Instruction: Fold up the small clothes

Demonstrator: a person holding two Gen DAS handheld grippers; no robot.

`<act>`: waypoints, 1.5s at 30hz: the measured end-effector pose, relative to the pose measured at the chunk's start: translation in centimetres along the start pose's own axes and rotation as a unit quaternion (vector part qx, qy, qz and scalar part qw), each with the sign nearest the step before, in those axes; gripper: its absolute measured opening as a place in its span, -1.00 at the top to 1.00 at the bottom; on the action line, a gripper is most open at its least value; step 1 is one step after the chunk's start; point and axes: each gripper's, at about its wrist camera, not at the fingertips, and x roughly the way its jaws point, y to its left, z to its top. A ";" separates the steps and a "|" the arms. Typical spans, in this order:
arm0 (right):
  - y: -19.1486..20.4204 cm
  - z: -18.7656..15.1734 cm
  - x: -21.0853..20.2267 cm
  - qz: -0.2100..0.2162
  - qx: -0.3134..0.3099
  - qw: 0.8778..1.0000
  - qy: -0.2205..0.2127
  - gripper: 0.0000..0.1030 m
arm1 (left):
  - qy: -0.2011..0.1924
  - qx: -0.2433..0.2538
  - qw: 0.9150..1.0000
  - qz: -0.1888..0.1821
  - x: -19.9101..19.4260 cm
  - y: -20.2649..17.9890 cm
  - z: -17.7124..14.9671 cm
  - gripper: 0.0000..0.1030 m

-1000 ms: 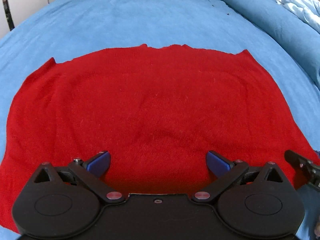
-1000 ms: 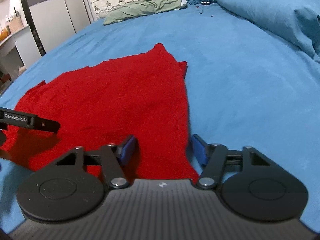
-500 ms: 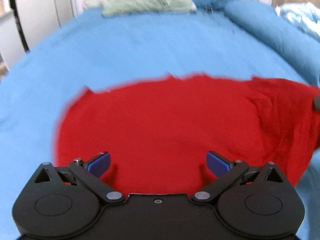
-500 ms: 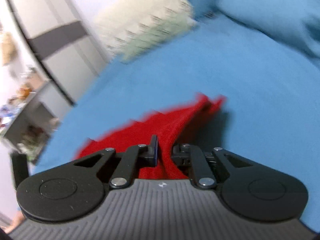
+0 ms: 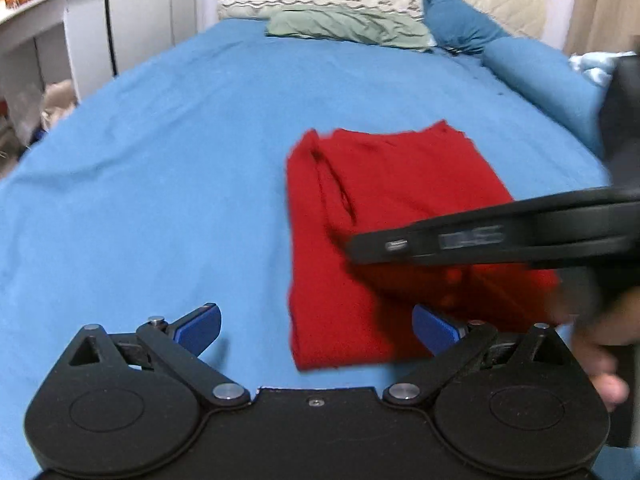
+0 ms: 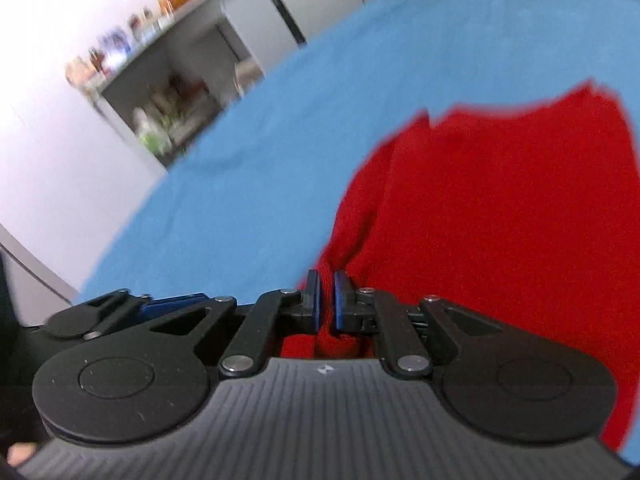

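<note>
A red knit garment (image 5: 380, 200) lies folded over itself into a narrow rectangle on the blue bedsheet (image 5: 160, 200). In the left wrist view my left gripper (image 5: 316, 328) is open, hovering over the cloth's near left corner with nothing between its fingers. The right tool's black housing (image 5: 500, 232) crosses above the garment's right half, with a hand (image 5: 600, 344) behind it. In the right wrist view my right gripper (image 6: 325, 300) is closing its jaws tight on a raised edge of the red garment (image 6: 500, 200), the cloth pinched between the blue pads.
A green pillow (image 5: 348, 26) and a blue pillow (image 5: 460, 24) rest at the headboard. A rolled blue duvet (image 5: 540, 76) runs along the right. A white desk (image 5: 40, 20) and a cluttered shelf (image 6: 160, 92) stand beyond the bed's left edge.
The garment, spread flat before, is now folded in half. My right gripper shut on its right edge and swept it leftward. My left gripper pulled back, still open.
</note>
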 end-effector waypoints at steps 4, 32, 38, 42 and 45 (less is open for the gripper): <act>-0.2 0.0 0.2 0.008 0.007 1.000 -0.004 0.45 | -0.030 0.015 0.999 -0.035 -0.8 -1.1 -0.7 -0.99; -8.1 -8.6 -13.0 -0.067 0.063 0.986 -0.136 -0.86 | -0.022 -0.034 0.998 -0.057 2.3 -0.5 0.6 -0.17; -7.6 -7.8 -12.7 -0.071 0.043 0.987 -0.137 -0.86 | -0.008 -0.036 0.996 -0.078 4.6 -0.1 2.4 0.26; -7.6 -7.7 -12.4 -0.071 0.049 0.987 -0.138 -0.86 | -0.015 -0.011 0.997 -0.078 4.2 -0.7 3.2 0.79; -7.7 -7.7 -12.4 -0.071 0.056 0.986 -0.142 -0.86 | -0.024 0.020 0.997 -0.065 3.2 -1.6 4.1 0.81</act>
